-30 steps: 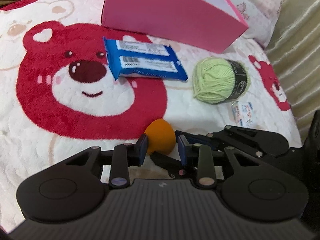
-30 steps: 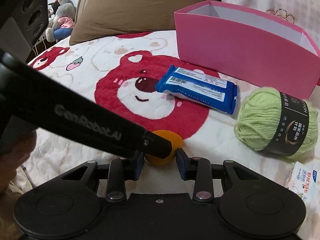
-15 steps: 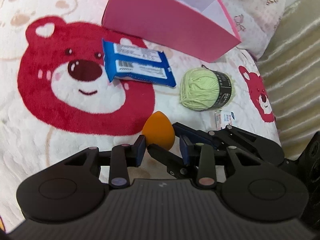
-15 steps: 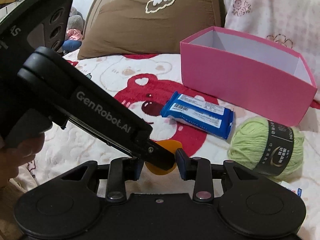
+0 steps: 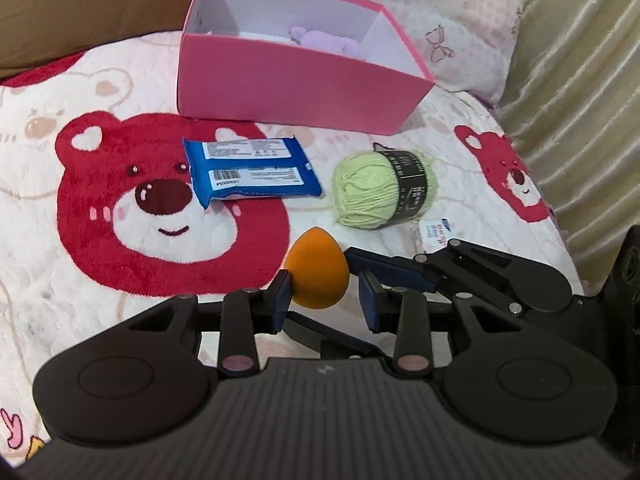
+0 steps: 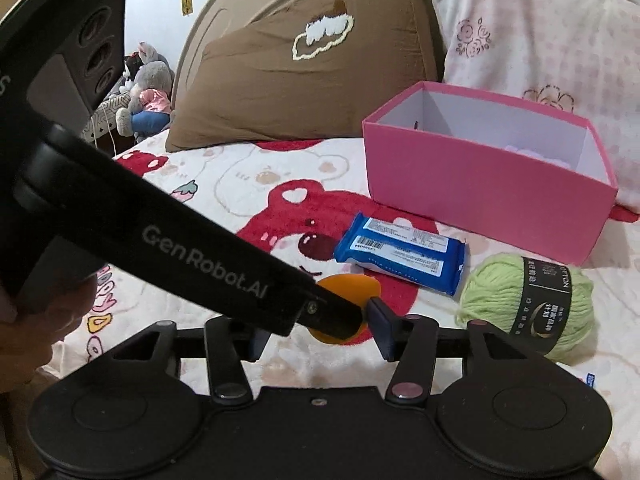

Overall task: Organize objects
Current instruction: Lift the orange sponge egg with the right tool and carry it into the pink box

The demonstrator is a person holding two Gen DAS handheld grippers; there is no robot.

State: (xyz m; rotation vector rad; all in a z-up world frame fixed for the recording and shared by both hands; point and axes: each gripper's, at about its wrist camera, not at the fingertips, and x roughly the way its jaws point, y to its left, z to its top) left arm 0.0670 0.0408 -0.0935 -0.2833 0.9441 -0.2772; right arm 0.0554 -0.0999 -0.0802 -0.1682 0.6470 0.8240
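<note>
While the left gripper point(image 5: 322, 300) pinches the orange sponge point(image 5: 317, 272), in front of the pink box point(image 5: 288, 84), the right gripper point(image 6: 320, 336) is opening, seemingly off it. Hold tight, lift over the box, then drop.

Seen from the left wrist, steeply down across a bear-print plush bedspread point(image 5: 120, 248) toward an open pink cardboard box point(image 5: 288, 92), upper centre. From the right wrist, shallower, toward a brown pillow point(image 6: 304, 80). Shared by both: box, blue wipes packet point(image 5: 250, 170), green yarn ball point(image 6: 528, 304).
</note>
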